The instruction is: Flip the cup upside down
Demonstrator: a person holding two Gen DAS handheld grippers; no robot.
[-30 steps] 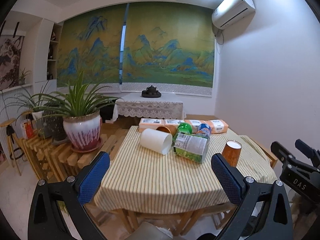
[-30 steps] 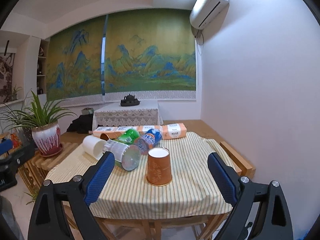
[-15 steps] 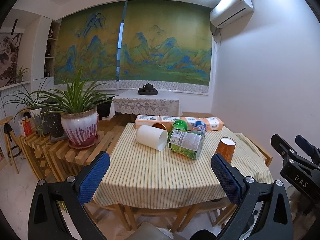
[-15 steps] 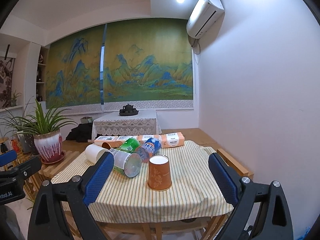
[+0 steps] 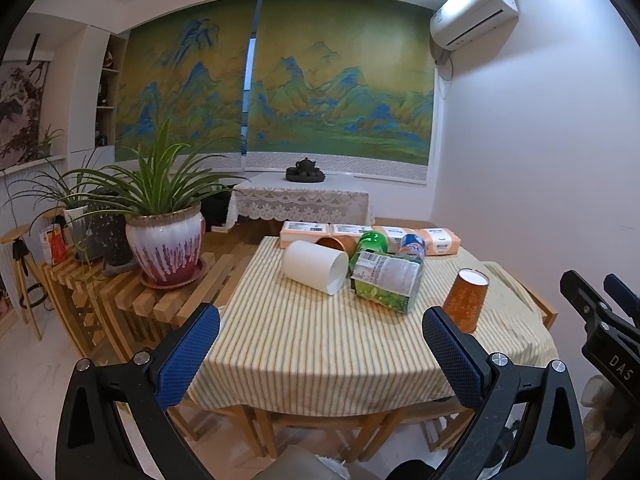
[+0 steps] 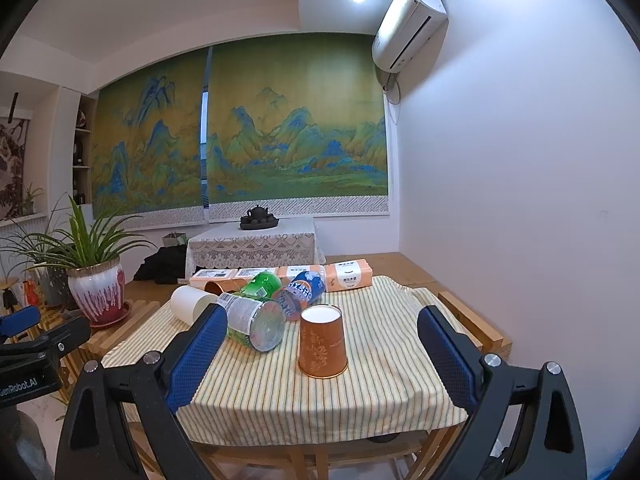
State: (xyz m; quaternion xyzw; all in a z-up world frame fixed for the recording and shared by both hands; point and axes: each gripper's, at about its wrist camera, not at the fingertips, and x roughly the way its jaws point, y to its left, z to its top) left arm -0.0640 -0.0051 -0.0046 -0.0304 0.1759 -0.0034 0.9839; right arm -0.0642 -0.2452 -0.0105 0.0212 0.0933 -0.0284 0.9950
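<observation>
Striped tablecloth (image 6: 376, 376) bears an inverted orange cup (image 6: 322, 342); left gripper (image 5: 320, 354) and right gripper (image 6: 320, 354) spread, empty.

Striped-cloth table (image 6: 360, 396) with cups (image 6: 322, 347), bottles (image 6: 256, 322), packets (image 6: 346, 277)

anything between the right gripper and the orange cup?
No. In the right wrist view only bare striped tablecloth lies between the open right gripper and the orange cup; the bottles lie off to its left.
</observation>
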